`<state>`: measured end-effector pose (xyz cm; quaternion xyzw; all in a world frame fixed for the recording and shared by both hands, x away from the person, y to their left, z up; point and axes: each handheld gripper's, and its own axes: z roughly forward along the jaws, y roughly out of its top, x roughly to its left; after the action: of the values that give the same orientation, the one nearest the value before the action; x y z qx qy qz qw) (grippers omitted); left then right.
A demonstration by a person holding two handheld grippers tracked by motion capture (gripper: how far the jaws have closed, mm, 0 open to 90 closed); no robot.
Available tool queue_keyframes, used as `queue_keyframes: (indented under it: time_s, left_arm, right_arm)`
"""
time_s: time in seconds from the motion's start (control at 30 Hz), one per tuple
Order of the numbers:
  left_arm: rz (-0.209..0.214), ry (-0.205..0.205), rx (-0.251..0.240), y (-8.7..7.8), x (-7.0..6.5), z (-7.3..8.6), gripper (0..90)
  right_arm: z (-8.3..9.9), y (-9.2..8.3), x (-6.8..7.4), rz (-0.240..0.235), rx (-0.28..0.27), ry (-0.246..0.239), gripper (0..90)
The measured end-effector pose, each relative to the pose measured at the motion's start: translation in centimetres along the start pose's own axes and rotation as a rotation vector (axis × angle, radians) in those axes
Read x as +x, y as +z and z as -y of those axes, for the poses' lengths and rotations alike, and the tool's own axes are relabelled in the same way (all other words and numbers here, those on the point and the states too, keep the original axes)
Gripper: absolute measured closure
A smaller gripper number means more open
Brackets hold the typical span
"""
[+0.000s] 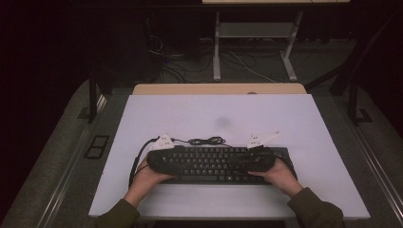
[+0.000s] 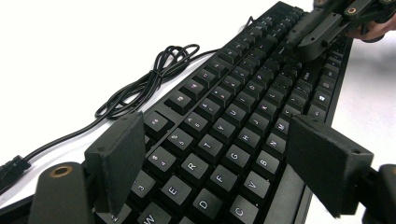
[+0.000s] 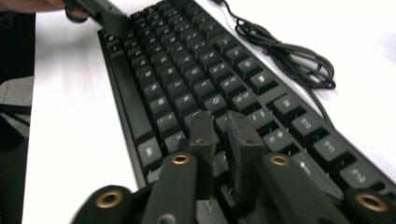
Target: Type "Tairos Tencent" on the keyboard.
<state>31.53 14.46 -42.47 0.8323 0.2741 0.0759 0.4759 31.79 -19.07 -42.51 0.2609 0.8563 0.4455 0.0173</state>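
Left tongs [image 2: 210, 154] apart over keyboard [image 1: 218, 164]; right tongs [image 3: 219, 140] nearly together above its keys, nothing between. Keyboard lies near the surface's [image 1: 228, 118] front edge. Likely rigid, light, keys delicate; grip frame ends.

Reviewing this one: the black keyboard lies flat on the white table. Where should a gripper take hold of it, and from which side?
Best guess: grip the flat black keyboard by a short end edge, coming in level from that side. It is long, low and flat on the white table, so its top offers nothing to pinch. The end near the coiled black cable looks no harder to reach.
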Motion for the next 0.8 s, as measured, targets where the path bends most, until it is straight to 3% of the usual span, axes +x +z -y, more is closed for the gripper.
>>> queue_keyframes:
  time_s: [0.17, 0.8]
  left_arm:
    - [0.000, -0.001, -0.001, 0.0, 0.0, 0.0, 19.8]
    - [-0.003, -0.007, -0.004, 0.1, 0.0, -0.1, 19.8]
  right_arm:
    - [0.6, -0.5, 0.1, -0.009, 0.024, -0.008, 89.0]
    - [1.8, -0.2, 0.3, -0.022, 0.091, -0.028, 89.2]
